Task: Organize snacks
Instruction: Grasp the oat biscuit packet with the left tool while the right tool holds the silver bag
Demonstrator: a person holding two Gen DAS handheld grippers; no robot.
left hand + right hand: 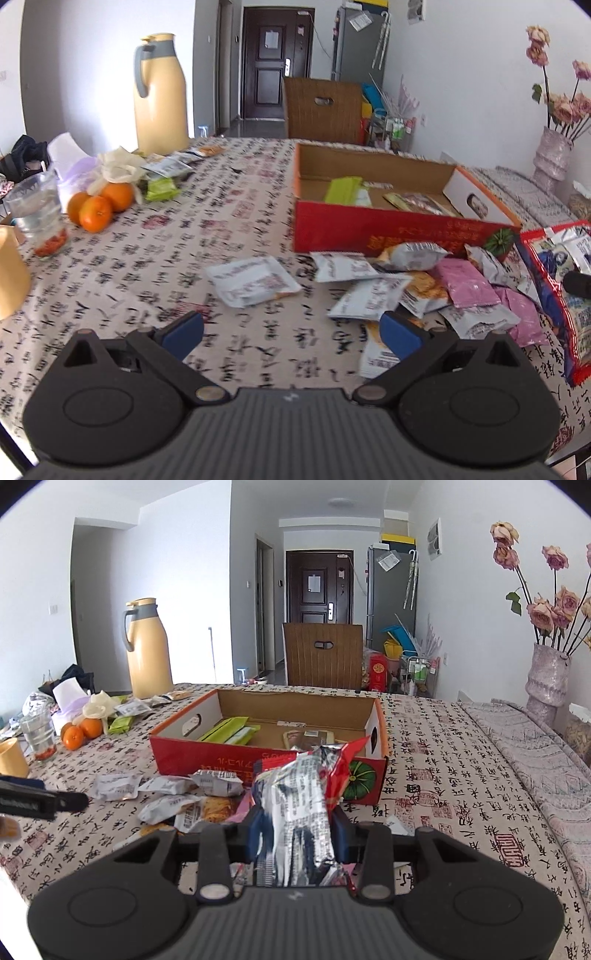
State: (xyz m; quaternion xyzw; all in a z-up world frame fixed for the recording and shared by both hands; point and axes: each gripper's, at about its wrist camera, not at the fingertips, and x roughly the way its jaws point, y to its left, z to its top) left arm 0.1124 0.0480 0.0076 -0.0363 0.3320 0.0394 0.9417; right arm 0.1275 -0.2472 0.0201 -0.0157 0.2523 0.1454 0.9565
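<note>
A table (443, 775) under a calligraphy-print cloth fills both views. The red cardboard box (258, 757) sits mid-frame, loose snack packets (369, 280) piled before it. The right gripper (297, 834) clamps a red-and-silver snack bag (295, 797) at centre; the left gripper (291, 332) gapes wide, holding nothing.

A table (461, 775) under a calligraphy-print cloth carries everything. Near its middle sits an open red cardboard box (221, 755). In front of the box small snack packets (373, 291) lie scattered, white-grey and pink, some overlapping. At the left edge stand a yellow thermos jug (147, 650), three oranges (98, 206), a clear cup (38, 214), a green packet (160, 188) and a few more packets. On the right a grey patterned mat (524, 738) lies on the cloth, with a vase of dried roses (546, 686) at the far right.
</note>
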